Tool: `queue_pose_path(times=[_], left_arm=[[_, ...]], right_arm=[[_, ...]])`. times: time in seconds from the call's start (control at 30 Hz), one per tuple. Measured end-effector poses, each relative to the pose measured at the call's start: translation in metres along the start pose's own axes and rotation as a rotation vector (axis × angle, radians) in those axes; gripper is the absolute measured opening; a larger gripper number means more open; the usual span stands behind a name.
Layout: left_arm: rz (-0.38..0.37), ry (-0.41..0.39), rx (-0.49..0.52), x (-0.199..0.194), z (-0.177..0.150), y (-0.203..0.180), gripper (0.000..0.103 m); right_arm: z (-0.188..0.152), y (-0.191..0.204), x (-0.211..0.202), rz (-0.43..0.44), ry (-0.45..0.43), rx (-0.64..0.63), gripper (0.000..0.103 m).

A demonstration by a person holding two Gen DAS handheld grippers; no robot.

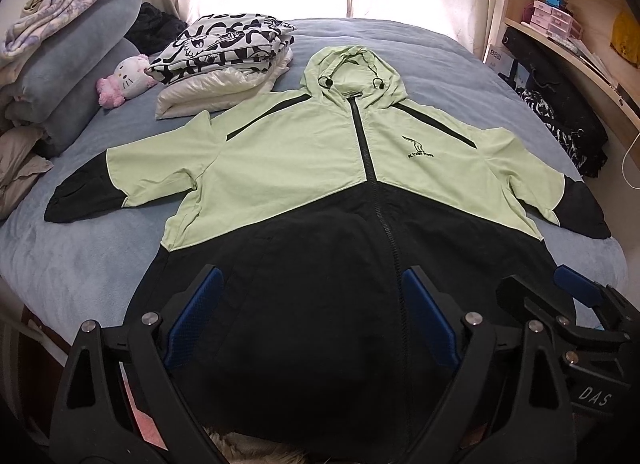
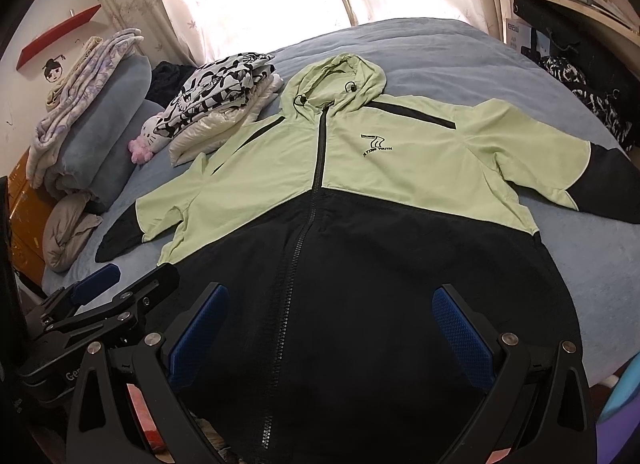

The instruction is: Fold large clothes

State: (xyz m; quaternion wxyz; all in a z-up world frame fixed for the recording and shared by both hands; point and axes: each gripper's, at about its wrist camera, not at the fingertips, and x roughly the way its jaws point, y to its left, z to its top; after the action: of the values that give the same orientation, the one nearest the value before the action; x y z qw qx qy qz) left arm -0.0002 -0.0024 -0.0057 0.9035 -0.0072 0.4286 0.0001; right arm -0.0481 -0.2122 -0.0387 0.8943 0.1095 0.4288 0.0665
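Observation:
A light green and black hooded jacket (image 1: 320,167) lies flat, front up and zipped, on the blue bed (image 1: 80,264), sleeves spread to both sides and hood toward the window. It also shows in the right wrist view (image 2: 360,183). My left gripper (image 1: 310,292) is open over the black hem, left of the zipper, holding nothing. My right gripper (image 2: 332,308) is open over the hem, right of the zipper, holding nothing. Each gripper shows in the other's view: the right gripper (image 1: 560,284) at lower right, the left gripper (image 2: 132,276) at lower left.
A folded black-and-white patterned garment on a white padded one (image 1: 224,59) sits at the back left of the bed, beside a pink plush toy (image 1: 124,79). Stacked blankets and pillows (image 1: 60,63) line the left edge. Wooden shelves (image 1: 580,23) stand on the right.

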Motion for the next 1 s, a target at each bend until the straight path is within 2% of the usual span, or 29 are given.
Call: queue_pose_path(times=[0.27, 0.53, 0.83, 1.0], left_arm=[[0.0, -0.009, 0.008, 0.001, 0.002, -0.002, 0.09], [-0.011, -0.078, 0.024, -0.008, 0.015, -0.009, 0.091], [0.031, -0.073, 0.056, -0.005, 0.026, -0.019, 0.091], [0.025, -0.081, 0.062, -0.006, 0.036, -0.023, 0.091]], right_arm=[[0.005, 0.0, -0.001, -0.003, -0.014, -0.01, 0.103], [0.018, -0.007, -0.006, -0.032, -0.05, -0.02, 0.103], [0.033, -0.003, -0.017, -0.088, -0.12, -0.084, 0.103], [0.041, -0.003, -0.023, -0.076, -0.128, -0.094, 0.103]])
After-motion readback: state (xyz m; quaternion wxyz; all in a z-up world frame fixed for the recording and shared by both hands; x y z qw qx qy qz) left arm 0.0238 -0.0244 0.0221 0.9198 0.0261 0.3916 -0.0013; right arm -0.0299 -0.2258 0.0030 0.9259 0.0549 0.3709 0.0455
